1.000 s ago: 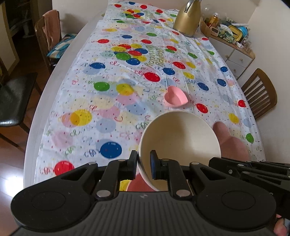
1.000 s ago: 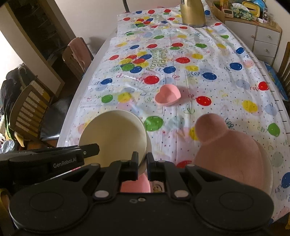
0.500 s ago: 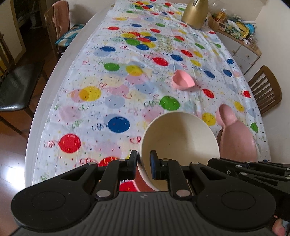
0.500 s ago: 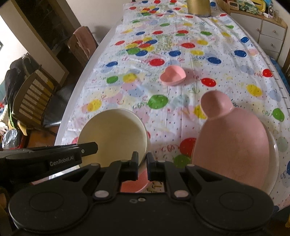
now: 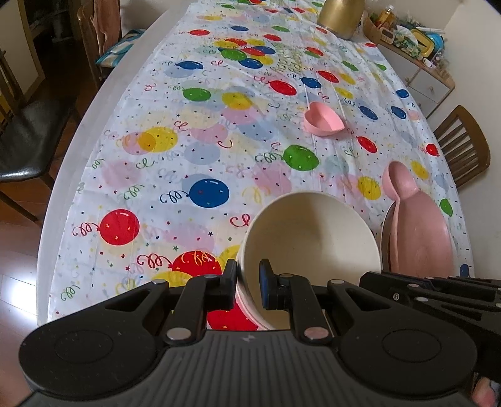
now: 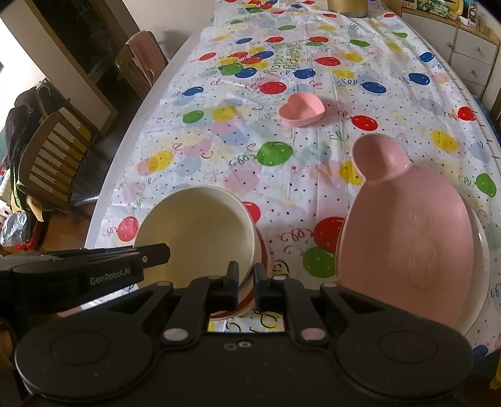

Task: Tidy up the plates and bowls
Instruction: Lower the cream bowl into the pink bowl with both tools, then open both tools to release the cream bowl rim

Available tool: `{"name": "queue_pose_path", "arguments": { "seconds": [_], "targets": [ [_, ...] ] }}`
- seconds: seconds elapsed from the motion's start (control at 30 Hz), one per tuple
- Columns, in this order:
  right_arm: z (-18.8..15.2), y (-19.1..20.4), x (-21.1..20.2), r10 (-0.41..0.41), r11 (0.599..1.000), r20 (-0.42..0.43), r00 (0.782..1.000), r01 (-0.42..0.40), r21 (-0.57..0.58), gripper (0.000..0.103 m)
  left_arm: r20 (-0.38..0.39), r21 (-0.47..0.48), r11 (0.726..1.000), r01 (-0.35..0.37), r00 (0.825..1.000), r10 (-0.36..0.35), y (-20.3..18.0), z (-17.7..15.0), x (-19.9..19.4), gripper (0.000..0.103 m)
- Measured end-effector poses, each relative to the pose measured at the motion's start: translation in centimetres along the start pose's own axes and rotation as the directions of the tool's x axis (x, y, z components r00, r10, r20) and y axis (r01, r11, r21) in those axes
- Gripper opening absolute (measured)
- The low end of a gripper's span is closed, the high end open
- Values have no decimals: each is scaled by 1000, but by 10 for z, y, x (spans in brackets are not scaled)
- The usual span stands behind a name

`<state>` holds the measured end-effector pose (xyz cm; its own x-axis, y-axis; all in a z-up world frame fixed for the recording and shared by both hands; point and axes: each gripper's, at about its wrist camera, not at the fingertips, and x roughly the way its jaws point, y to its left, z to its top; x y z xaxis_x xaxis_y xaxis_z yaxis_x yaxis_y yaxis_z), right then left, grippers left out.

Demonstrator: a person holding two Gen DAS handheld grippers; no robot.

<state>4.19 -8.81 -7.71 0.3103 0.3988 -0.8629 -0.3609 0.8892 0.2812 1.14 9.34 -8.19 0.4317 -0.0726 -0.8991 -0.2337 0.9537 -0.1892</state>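
Note:
A cream bowl (image 5: 313, 238) is tilted just above the near end of the table, nested in a pink dish (image 5: 247, 310) whose edge shows below it. My left gripper (image 5: 249, 275) is shut on the bowl's left rim. My right gripper (image 6: 245, 275) is shut on the right rim of the same cream bowl (image 6: 200, 231). To the right lies a pink eared plate (image 6: 407, 234) on a white plate (image 6: 480, 250). Further out on the cloth sits a small pink heart bowl (image 6: 300, 109).
A balloon-print cloth (image 5: 203, 141) covers the long table. A gold kettle (image 5: 339, 15) stands at the far end. Chairs flank both sides: a black one (image 5: 28, 137) on the left and a wooden one (image 5: 463, 150) on the right. A drawer cabinet (image 6: 469, 53) stands at the back right.
Both grippers, with the cream bowl held between them, have sunk and drawn back toward the table's near end. The heart bowl now looks farther off and the pink eared plate shows more fully.

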Motion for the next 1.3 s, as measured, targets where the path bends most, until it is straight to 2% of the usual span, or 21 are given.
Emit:
{"name": "queue_pose_path", "arguments": {
  "seconds": [0.2, 0.63, 0.87, 1.1, 1.3],
  "targets": [
    [0, -2, 3, -1, 1000, -9, 1000, 1, 12, 8, -13, 5, 1000, 9, 1000, -9, 1, 0, 5, 14],
    [7, -6, -1, 29, 999, -8, 1000, -28, 25, 17, -31, 47, 998, 28, 999, -27, 3, 5, 3, 14],
    [19, -7, -10, 39, 999, 17, 999, -39, 11, 20, 13, 99, 994, 40, 999, -41, 2, 15, -12, 14],
    [40, -12, -21, 57, 998, 68, 996, -59, 20, 23, 91, 138, 989, 59, 993, -72, -6, 45, -24, 15],
    [65, -22, -25, 40, 998, 119, 992, -45, 43, 33, 121, 167, 983, 71, 988, -92, -14, 75, -21, 15]
  ]
}}
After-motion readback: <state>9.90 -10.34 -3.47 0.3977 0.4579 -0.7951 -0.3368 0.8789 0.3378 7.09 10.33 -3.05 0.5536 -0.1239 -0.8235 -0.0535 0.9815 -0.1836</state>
